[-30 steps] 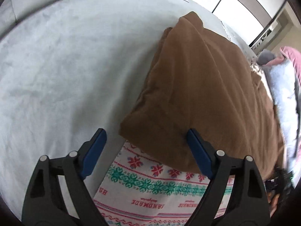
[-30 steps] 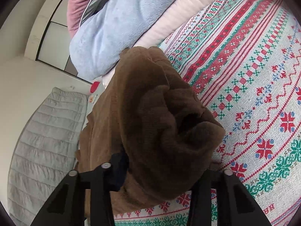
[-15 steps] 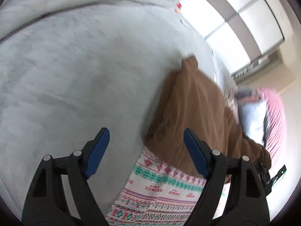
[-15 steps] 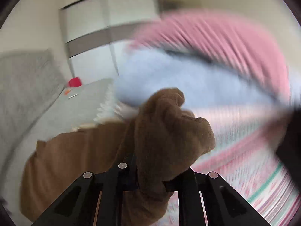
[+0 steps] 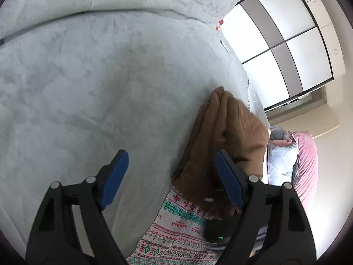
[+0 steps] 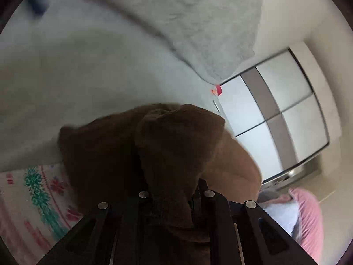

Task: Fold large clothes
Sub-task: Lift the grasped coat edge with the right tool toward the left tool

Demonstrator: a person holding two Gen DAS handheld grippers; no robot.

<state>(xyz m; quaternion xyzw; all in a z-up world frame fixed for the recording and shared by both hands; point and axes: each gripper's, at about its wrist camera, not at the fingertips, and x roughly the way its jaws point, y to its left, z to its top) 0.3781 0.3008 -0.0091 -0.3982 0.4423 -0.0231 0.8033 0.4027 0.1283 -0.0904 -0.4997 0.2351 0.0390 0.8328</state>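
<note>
Brown garment [image 5: 222,145] sits right of centre in the left wrist view, a folded, bunched mass lying on the grey bed cover [image 5: 99,84], its near edge over a patterned blanket [image 5: 176,225] with red and green motifs. The left gripper [image 5: 169,181] hangs spread wide, blue pads [image 5: 114,176] clear of any cloth, nothing between them. Far right, a pile of pale blue and pink bedding [image 5: 293,154] rests under the white wardrobe doors [image 5: 275,50].

Over to the right wrist view: the right gripper [image 6: 172,196] is clamped on a thick bunch of the brown garment [image 6: 167,145], the cloth bulging up out of its jaws and lifted off the surface, the rest trailing down toward the patterned blanket [image 6: 33,198] at near left. The picture is blurred, so the edges are hard to read.

My read: a fold is mid-swing, one end being carried across toward the far side. Next, that end wants laying flat and square on the body, with the free left gripper pinning or catching the opposite corner so the layers do not slide.
</note>
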